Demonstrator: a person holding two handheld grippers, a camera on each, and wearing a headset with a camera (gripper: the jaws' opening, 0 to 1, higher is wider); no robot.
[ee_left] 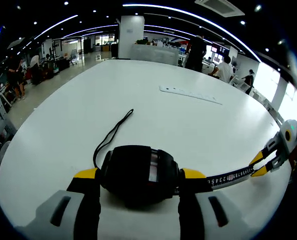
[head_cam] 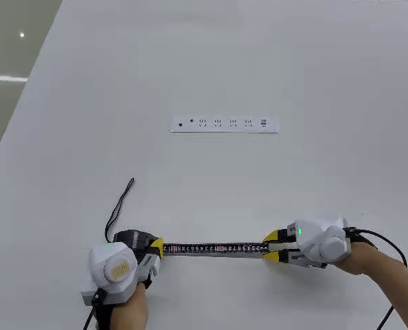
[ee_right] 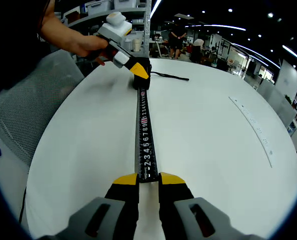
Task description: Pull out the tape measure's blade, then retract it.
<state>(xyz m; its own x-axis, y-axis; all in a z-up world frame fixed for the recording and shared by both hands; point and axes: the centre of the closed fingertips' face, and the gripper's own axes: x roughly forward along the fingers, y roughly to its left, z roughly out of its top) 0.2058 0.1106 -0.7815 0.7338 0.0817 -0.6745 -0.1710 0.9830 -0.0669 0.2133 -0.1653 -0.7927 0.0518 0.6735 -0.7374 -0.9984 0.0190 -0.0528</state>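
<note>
The left gripper (ee_left: 139,174) is clamped on the black tape measure case (ee_left: 136,162), with one yellow-tipped jaw on each side. The case sits low on the white desk (head_cam: 273,62). The blade (ee_right: 145,135) runs out of the case and lies flat along the desk, numbers up. It reaches the right gripper (ee_right: 148,179), whose jaws are pinched together on the blade's end. In the head view the two grippers sit well apart near the desk's near edge, with the blade stretched between them. A black wrist cord (ee_left: 111,134) trails from the case across the desk, away from the person. Farther out lies a white power strip (head_cam: 224,124).
</note>
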